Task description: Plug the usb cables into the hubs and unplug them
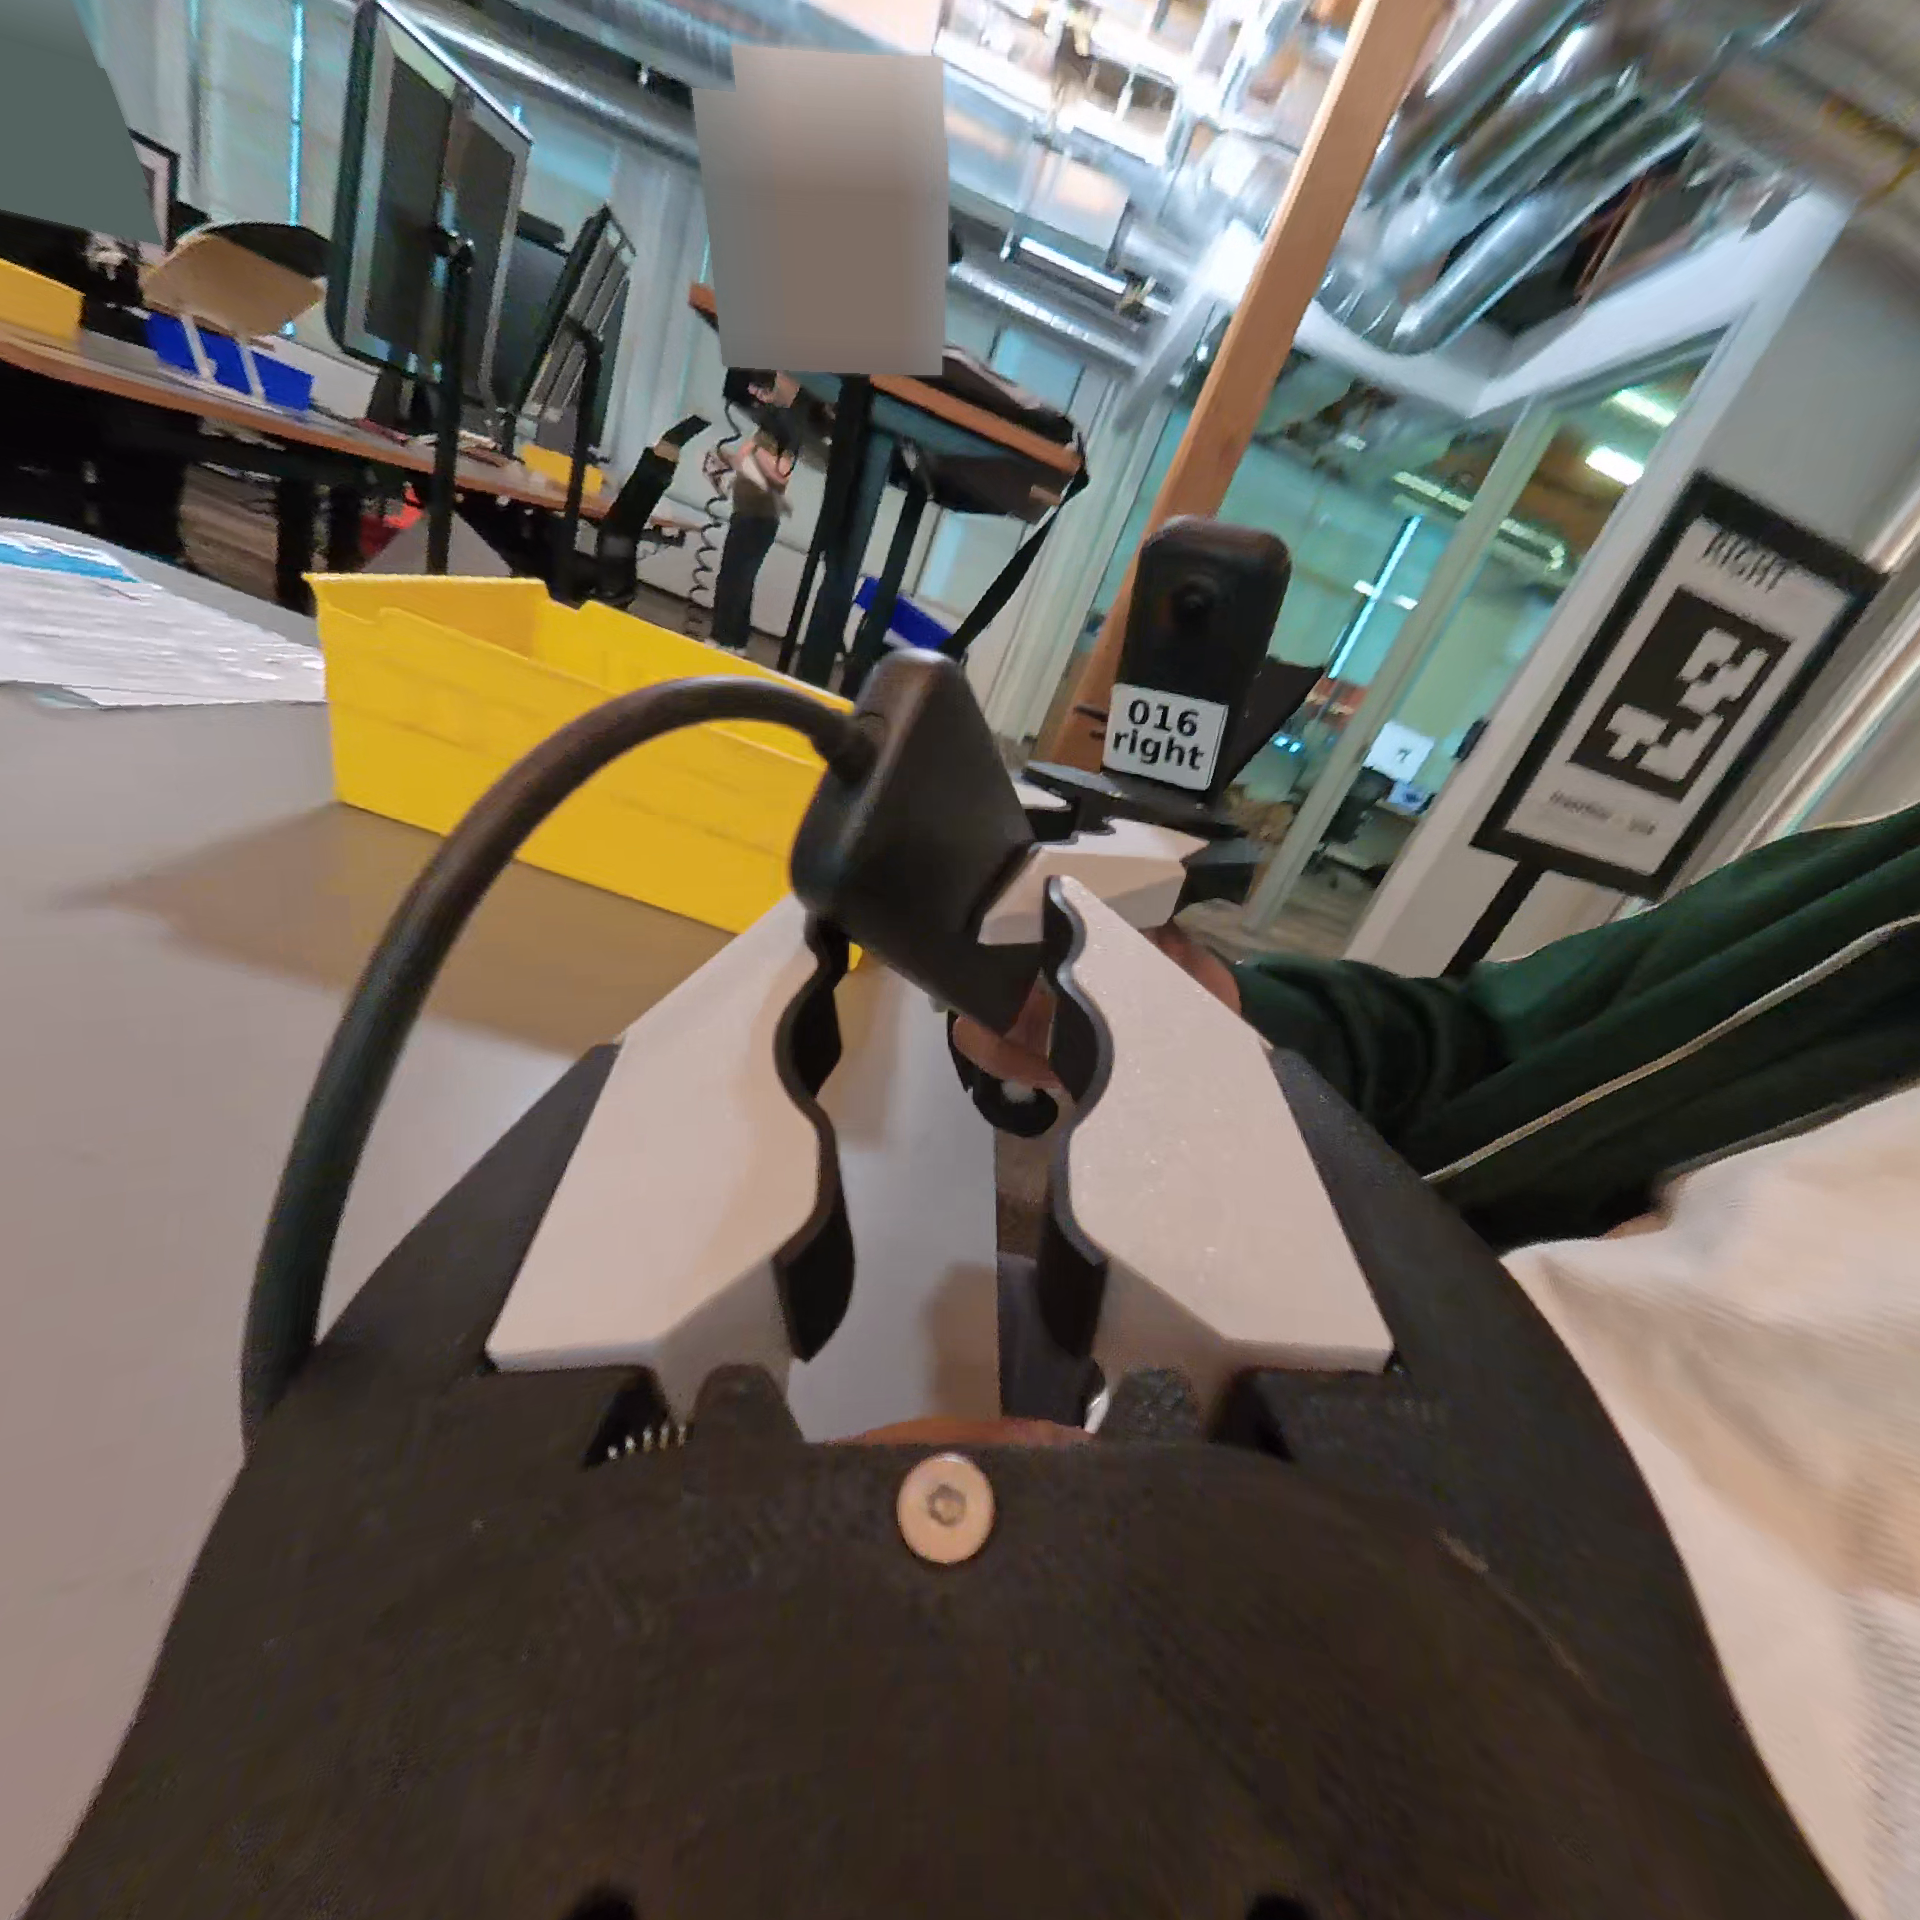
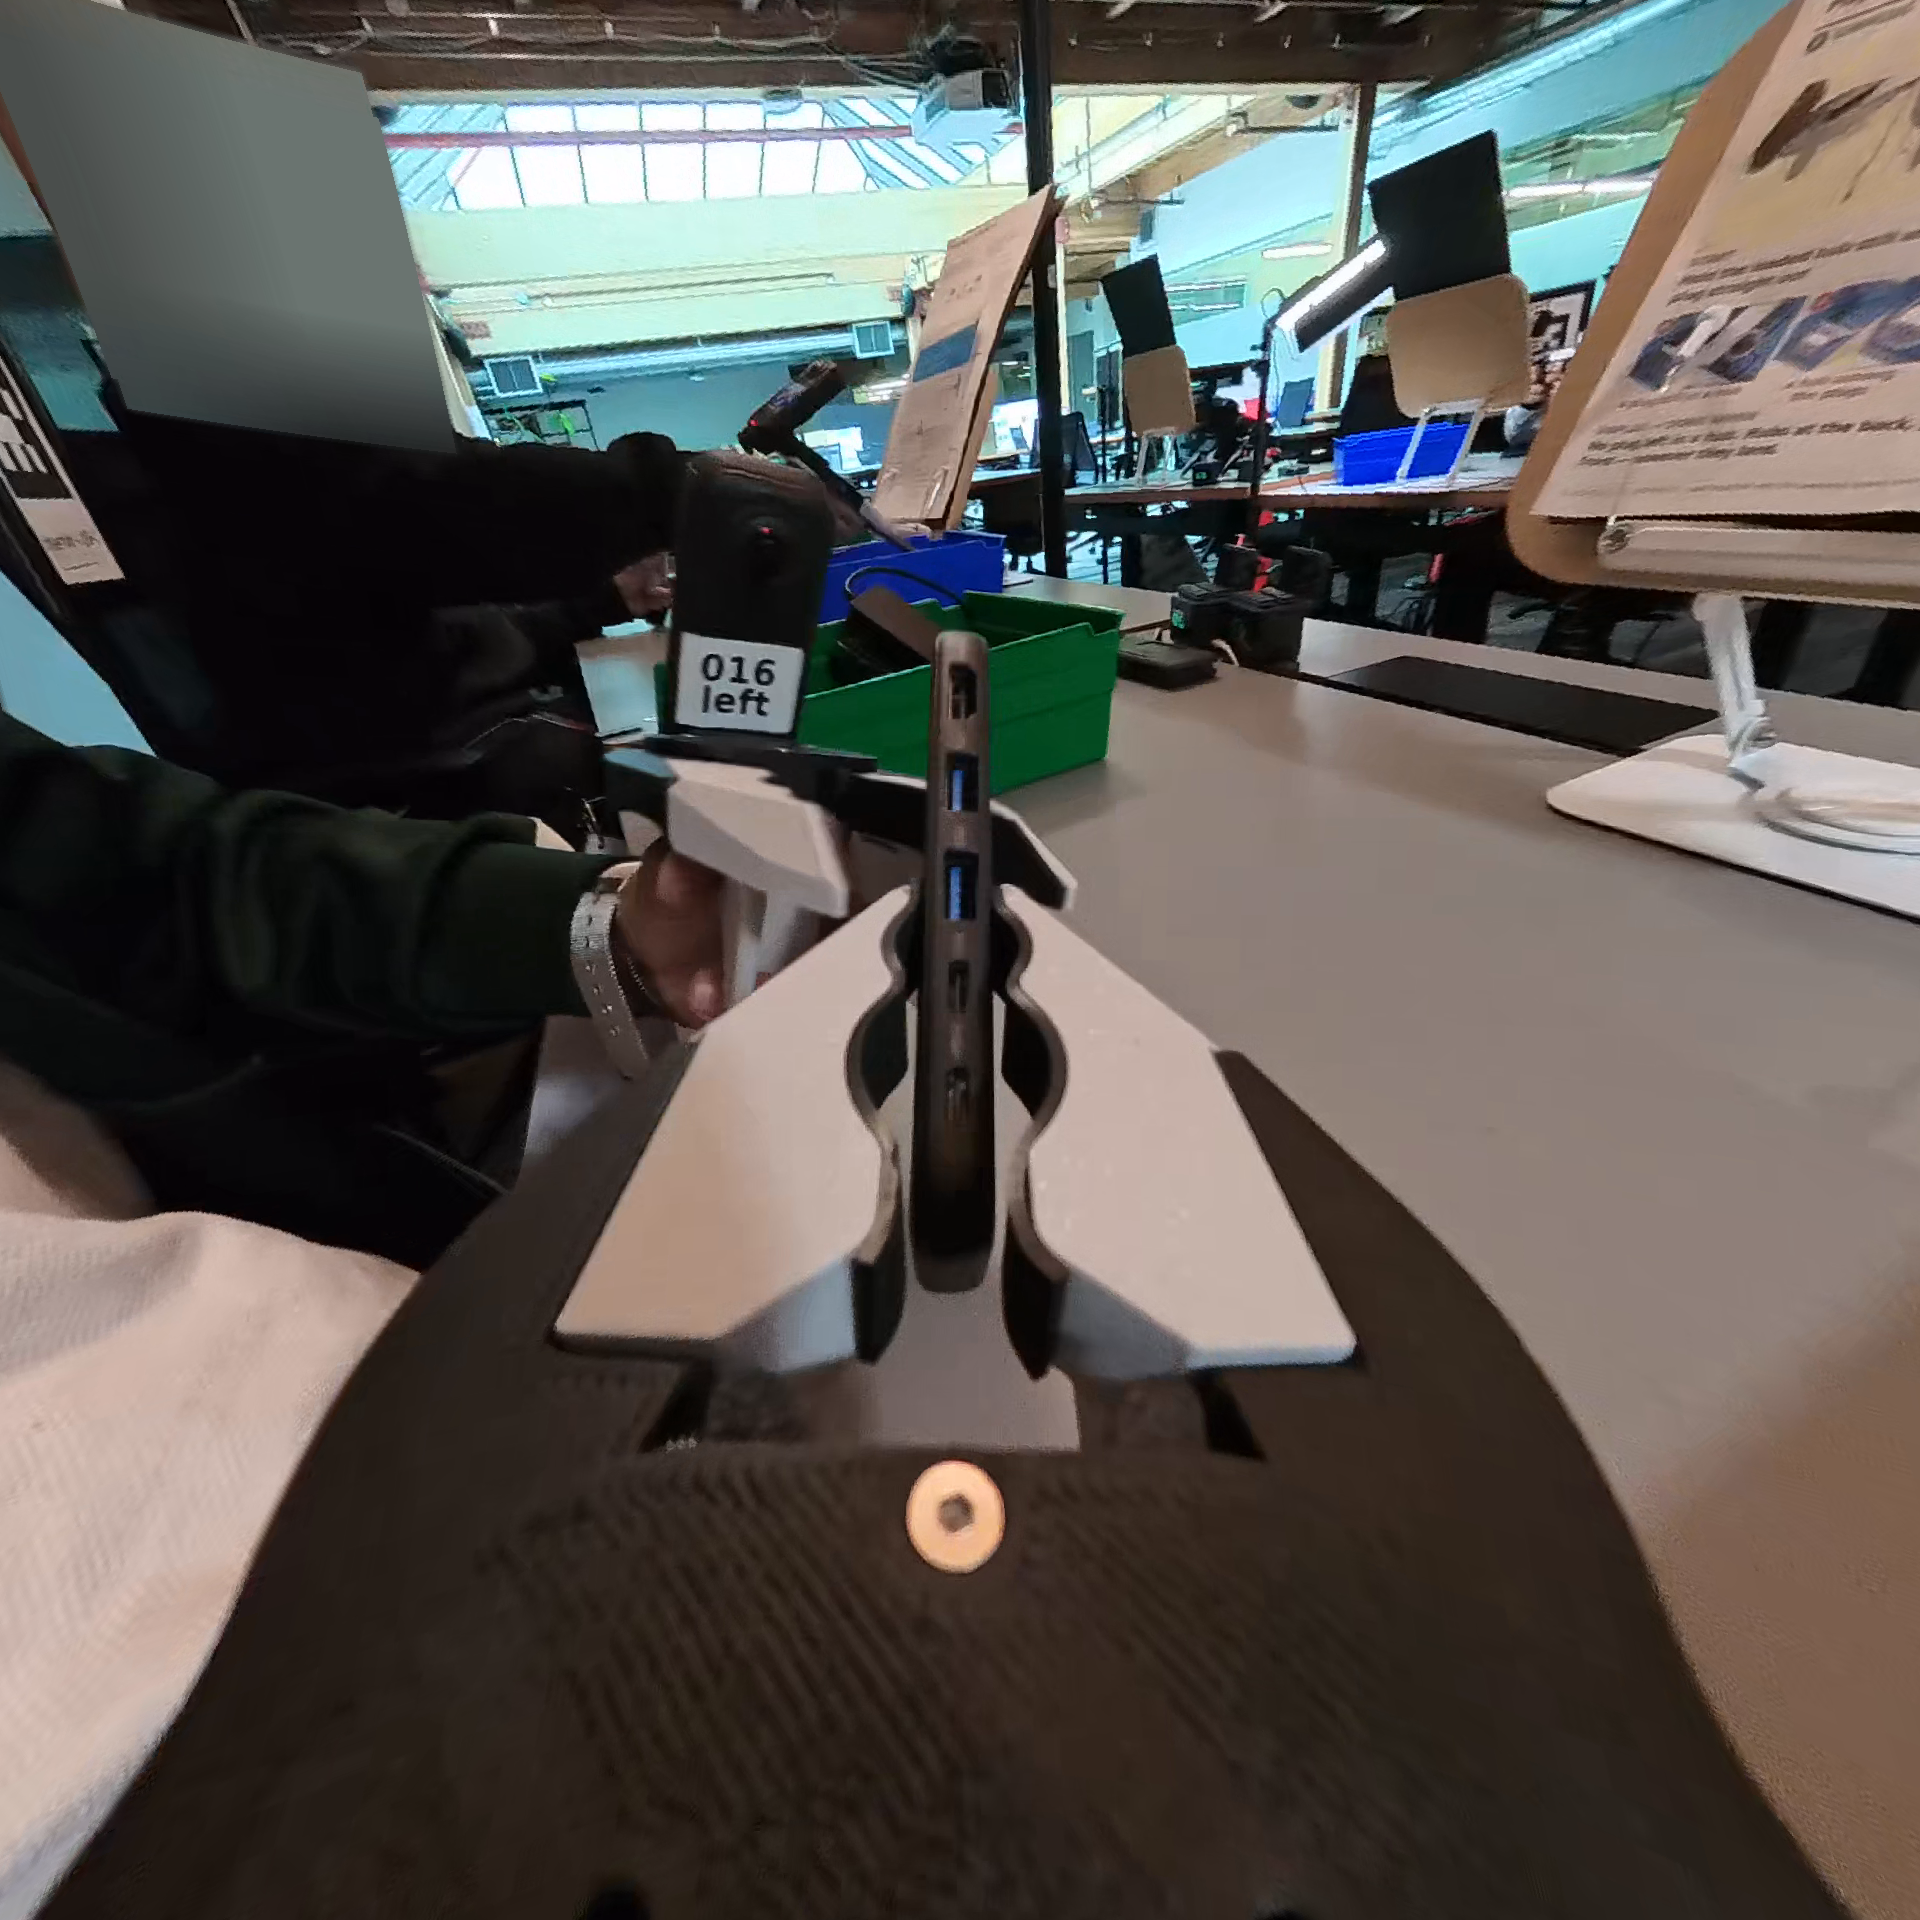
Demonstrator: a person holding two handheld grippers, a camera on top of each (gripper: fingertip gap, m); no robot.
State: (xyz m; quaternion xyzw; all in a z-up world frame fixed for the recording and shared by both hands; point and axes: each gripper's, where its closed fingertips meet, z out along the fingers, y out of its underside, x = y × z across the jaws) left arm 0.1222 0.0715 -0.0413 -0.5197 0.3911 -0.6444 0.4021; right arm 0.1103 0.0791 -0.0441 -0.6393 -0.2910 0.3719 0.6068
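My right gripper (image 2: 956, 914) is shut on a slim dark grey USB hub (image 2: 961, 748) and holds it edge-up above the grey table (image 2: 1403, 1039), with the port side facing the camera. The hub (image 1: 914, 831) also shows in the left wrist view, with its black cable (image 1: 416, 935) arcing from its end down to the left. My left gripper (image 1: 935, 914) is open, and its tips sit on either side of the hub's cable end. I see no plug in it. One of its white fingers (image 2: 758, 842) shows just behind the hub.
A yellow bin (image 1: 540, 717) stands on the table ahead of the left gripper, with paper sheets (image 1: 135, 634) to its left. A green bin (image 2: 1039, 696) and a blue bin (image 2: 914, 561) stand behind the hub. A white stand with an instruction sheet (image 2: 1745, 790) is on the right. A person in dark clothing (image 2: 364, 582) sits nearby.
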